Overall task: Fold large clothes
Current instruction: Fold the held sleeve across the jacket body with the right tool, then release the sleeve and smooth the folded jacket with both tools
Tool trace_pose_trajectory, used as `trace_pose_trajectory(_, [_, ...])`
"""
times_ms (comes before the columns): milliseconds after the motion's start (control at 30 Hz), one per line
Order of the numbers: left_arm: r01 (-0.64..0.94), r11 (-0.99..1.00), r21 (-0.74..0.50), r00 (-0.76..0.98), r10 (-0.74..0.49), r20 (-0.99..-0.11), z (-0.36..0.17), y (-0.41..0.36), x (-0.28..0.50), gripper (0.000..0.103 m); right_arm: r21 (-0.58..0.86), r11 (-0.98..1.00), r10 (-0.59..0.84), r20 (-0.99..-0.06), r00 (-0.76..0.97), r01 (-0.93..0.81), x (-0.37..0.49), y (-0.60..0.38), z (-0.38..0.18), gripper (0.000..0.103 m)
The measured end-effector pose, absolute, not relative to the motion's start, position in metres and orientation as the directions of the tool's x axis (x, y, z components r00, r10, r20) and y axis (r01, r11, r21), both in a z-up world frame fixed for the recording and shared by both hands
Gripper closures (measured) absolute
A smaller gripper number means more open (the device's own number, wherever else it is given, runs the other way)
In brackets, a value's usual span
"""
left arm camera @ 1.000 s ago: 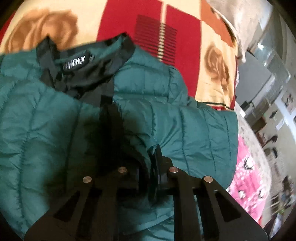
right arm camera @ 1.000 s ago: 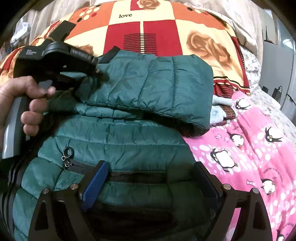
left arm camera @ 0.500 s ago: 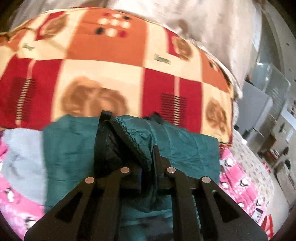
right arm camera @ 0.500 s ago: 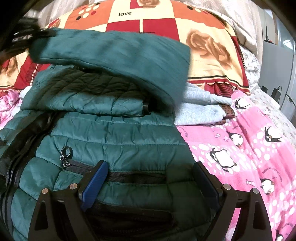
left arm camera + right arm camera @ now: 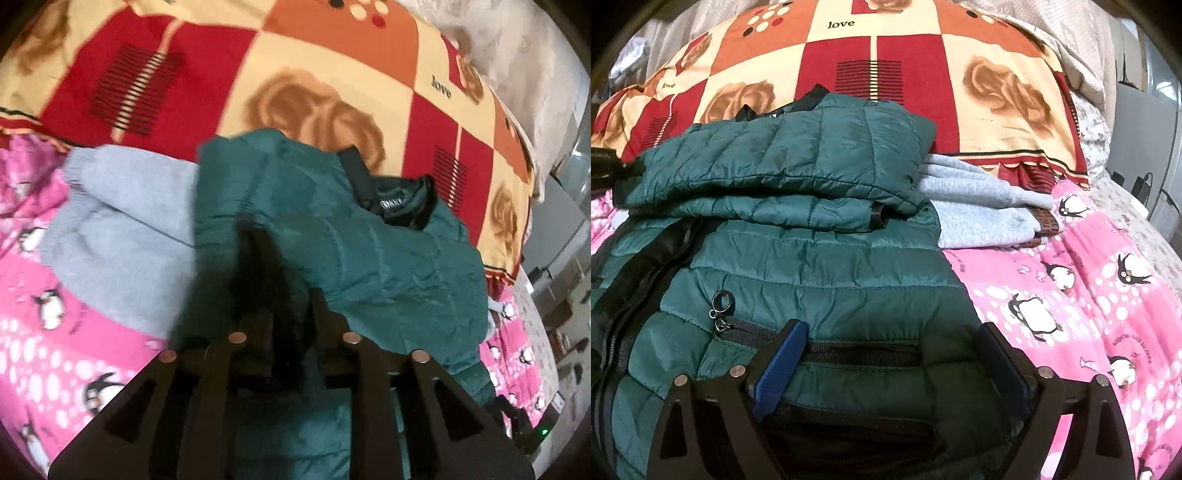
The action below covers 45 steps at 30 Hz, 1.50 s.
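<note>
A dark green quilted jacket [image 5: 820, 266] lies on the bed, front up, with its black collar and label [image 5: 391, 203] at the far end. One sleeve [image 5: 798, 158] lies folded across the chest. My left gripper [image 5: 291, 302] has the sleeve's dark cuff between its fingers, and its jaws are opening. My right gripper [image 5: 892, 350] stands wide open over the jacket's lower part, one finger on each side of the pocket zipper [image 5: 860, 350], gripping nothing.
A folded grey sweatshirt [image 5: 979, 206] lies beside the jacket, also seen as grey sweatshirt [image 5: 122, 236]. Under both is a pink penguin blanket [image 5: 1089, 295]. A red and cream rose blanket [image 5: 960, 74] is heaped behind. Furniture and cables stand at the far right.
My left gripper lifted the sleeve and carried it across the jacket, uncovering the grey sweatshirt. The sleeve now lies folded on the chest. The right gripper has not moved.
</note>
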State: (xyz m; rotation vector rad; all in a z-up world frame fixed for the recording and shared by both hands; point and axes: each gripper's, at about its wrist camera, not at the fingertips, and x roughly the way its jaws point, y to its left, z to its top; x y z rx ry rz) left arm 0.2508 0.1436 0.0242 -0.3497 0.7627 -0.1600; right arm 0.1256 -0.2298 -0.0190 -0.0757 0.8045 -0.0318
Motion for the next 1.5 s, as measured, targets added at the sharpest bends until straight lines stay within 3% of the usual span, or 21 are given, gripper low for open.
trace_pose_trajectory(67, [-0.045, 0.943, -0.331, 0.748, -0.188, -0.637, 0.030, 0.155, 0.236, 0.064, -0.047, 0.999, -0.033, -0.744, 0.668, -0.003, 0.128, -0.234, -0.018, 0.011])
trace_pose_trajectory(133, [-0.129, 0.951, -0.282, 0.780, -0.078, -0.620, 0.037, 0.164, 0.222, 0.064, 0.033, 0.999, 0.032, -0.795, 0.606, -0.010, 0.135, -0.244, -0.008, 0.014])
trace_pose_trajectory(167, [-0.154, 0.950, -0.273, 0.793, -0.046, -0.607, 0.041, 0.167, 0.218, 0.064, 0.091, 0.996, 0.068, -0.785, 0.615, 0.006, 0.138, -0.253, 0.005, 0.023])
trace_pose_trajectory(200, [-0.160, 0.949, -0.274, 0.803, -0.037, -0.595, 0.045, 0.166, 0.216, 0.064, 0.120, 0.993, 0.082, -0.764, 0.640, 0.015, 0.141, -0.259, 0.018, 0.024])
trace_pose_trajectory(300, [-0.123, 0.954, -0.274, 0.824, -0.055, -0.564, 0.058, 0.148, 0.224, 0.064, 0.083, 0.996, 0.040, -0.692, 0.721, 0.024, 0.166, -0.264, 0.061, 0.023])
trace_pose_trajectory(433, [-0.023, 0.983, -0.184, 0.816, -0.089, -0.572, 0.065, 0.100, 0.251, 0.064, 0.131, 0.986, 0.165, -0.662, 0.731, -0.104, 0.227, -0.248, 0.075, 0.032])
trace_pose_trajectory(533, [-0.013, 0.996, -0.092, 0.769, -0.049, -0.638, 0.046, 0.080, 0.275, 0.064, 0.148, 0.972, 0.233, -0.666, 0.709, -0.180, 0.264, -0.228, 0.064, 0.034])
trace_pose_trajectory(633, [-0.053, 0.998, -0.033, 0.705, 0.015, -0.709, 0.006, 0.082, 0.290, 0.064, 0.111, 0.963, 0.245, -0.742, 0.623, -0.247, 0.291, -0.214, 0.021, 0.034])
trace_pose_trajectory(767, [-0.034, 0.999, -0.035, 0.698, -0.002, -0.716, -0.024, 0.078, 0.295, 0.063, 0.175, 0.951, 0.295, -0.767, 0.570, -0.256, 0.304, -0.226, -0.020, 0.034])
trace_pose_trajectory(1067, [-0.048, 0.998, -0.039, 0.714, 0.007, -0.700, -0.027, 0.081, 0.287, 0.063, 0.107, 0.958, 0.238, -0.817, 0.525, -0.267, 0.302, -0.209, 0.007, 0.033])
trace_pose_trajectory(1267, [-0.053, 0.999, -0.011, 0.726, 0.030, -0.687, -0.028, 0.072, 0.283, 0.063, 0.162, 0.968, 0.249, -0.662, 0.707, -0.189, 0.318, -0.215, 0.069, 0.031])
trace_pose_trajectory(1500, [-0.053, 0.999, -0.013, 0.730, 0.030, -0.682, -0.029, 0.071, 0.286, 0.063, 0.082, 0.988, 0.146, -0.785, 0.601, -0.133, 0.372, -0.205, 0.002, 0.027])
